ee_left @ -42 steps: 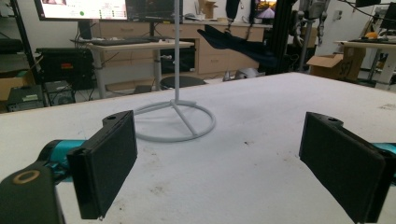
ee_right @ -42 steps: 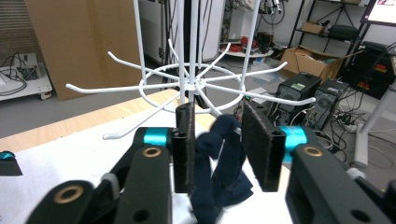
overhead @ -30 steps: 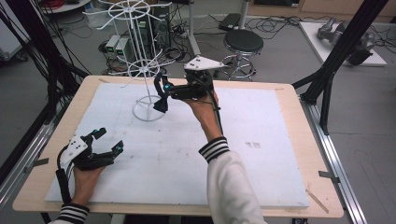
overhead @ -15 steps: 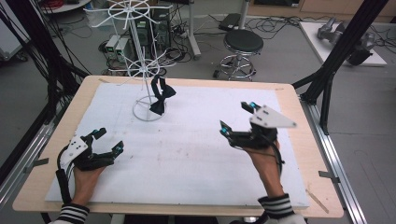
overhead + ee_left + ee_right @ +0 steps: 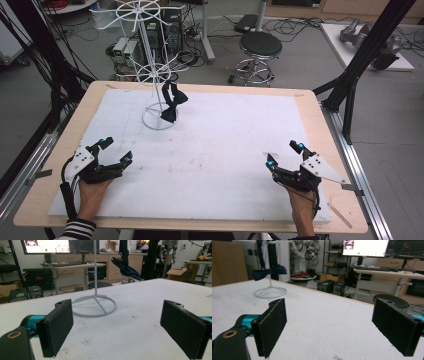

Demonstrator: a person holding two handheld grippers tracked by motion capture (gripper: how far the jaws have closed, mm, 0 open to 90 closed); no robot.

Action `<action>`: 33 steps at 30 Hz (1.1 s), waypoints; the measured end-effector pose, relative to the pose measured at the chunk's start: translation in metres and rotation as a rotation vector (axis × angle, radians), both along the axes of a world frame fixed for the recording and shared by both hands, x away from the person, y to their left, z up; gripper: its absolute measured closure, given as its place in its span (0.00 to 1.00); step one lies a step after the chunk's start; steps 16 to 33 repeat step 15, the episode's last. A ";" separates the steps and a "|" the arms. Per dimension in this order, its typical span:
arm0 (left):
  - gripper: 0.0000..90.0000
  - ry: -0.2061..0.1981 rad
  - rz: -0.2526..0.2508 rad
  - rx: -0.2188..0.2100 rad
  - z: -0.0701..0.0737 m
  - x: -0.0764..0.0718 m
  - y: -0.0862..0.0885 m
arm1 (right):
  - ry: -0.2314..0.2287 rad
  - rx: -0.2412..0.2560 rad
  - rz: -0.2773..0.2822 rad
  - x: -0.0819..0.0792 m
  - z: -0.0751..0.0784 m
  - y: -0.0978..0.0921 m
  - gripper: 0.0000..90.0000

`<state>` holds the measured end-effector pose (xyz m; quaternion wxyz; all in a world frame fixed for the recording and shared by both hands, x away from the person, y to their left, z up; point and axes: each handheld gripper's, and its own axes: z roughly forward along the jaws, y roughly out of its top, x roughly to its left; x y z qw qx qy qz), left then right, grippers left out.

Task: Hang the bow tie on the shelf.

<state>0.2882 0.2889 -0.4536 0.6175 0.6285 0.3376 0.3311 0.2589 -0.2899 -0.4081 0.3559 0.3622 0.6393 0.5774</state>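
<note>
A dark bow tie (image 5: 171, 102) hangs from the lower ring of a white wire rack (image 5: 150, 70) at the table's far left. In the left gripper view the bow tie (image 5: 125, 265) dangles beside the rack's pole (image 5: 95, 267); in the right gripper view the bow tie (image 5: 269, 272) hangs over the rack's round base (image 5: 270, 293). My left gripper (image 5: 116, 151) rests open near the front left of the white mat (image 5: 225, 140). At the front right, my right gripper (image 5: 284, 154) also stands open. Nothing lies between either pair of jaws.
The wooden table edge (image 5: 320, 120) frames the mat. Black frame struts (image 5: 360, 65) rise at the right, and cables hang at the left. A round stool (image 5: 259, 47) stands behind the table on the floor.
My right gripper let go of the bow tie at the rack, then drew back to the front right of the mat. The bow tie now hangs free. My left gripper stayed put.
</note>
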 end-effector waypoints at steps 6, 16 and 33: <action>0.13 -0.015 0.006 0.006 0.000 -0.002 -0.001 | 0.007 0.045 -0.063 0.014 -0.036 0.004 0.13; 0.13 -0.018 0.011 0.004 0.000 -0.002 0.000 | 0.011 0.043 -0.054 0.016 -0.045 0.008 0.13; 0.13 -0.018 0.011 0.004 0.000 -0.002 0.000 | 0.011 0.043 -0.054 0.016 -0.045 0.008 0.13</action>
